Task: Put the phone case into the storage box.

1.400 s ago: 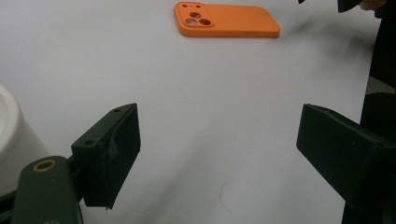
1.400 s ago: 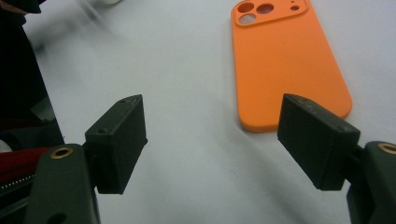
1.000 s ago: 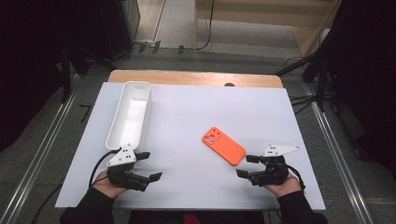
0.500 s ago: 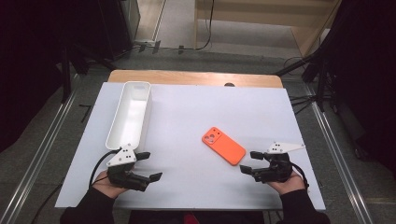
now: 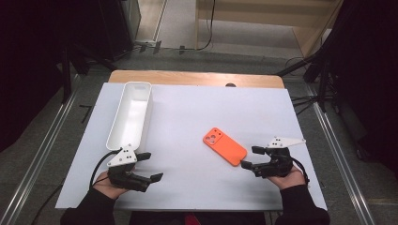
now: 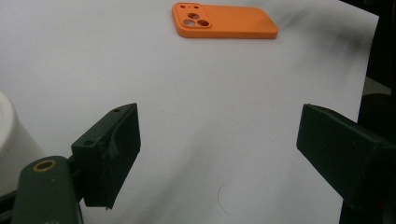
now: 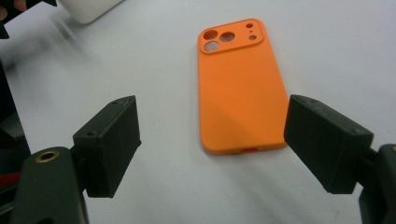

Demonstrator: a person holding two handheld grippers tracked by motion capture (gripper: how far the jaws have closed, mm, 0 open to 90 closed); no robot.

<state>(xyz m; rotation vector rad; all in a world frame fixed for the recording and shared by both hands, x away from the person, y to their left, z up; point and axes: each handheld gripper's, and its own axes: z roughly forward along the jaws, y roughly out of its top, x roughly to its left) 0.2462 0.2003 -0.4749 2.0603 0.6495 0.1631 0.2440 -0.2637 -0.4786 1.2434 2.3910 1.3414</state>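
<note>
An orange phone case (image 5: pixel 224 146) lies flat, camera holes up, on the white tabletop (image 5: pixel 202 108), right of centre. My right gripper (image 5: pixel 250 157) sits just off its near right end, pointing at it. In the right gripper view the case (image 7: pixel 238 88) lies straight ahead of the right gripper (image 7: pixel 212 126). Its jaws have just been opening and stand wide, with only the case's near end before the gap and no pad touching it. My left gripper (image 5: pixel 151 166) rests open at the front left with nothing between its jaws. From the left gripper (image 6: pixel 219 140) the case (image 6: pixel 224 21) lies far ahead.
A long white tray (image 5: pixel 133 108) stands empty at the left, its near end just beyond the left gripper; its corner shows as the tray (image 6: pixel 9 140) and the tray (image 7: pixel 88 9). A wooden strip (image 5: pixel 197 77) runs along the far edge. Metal rails flank the table.
The right gripper has shifted slightly and its jaws stand a little wider apart. The left gripper, the case and the tray have not moved.
</note>
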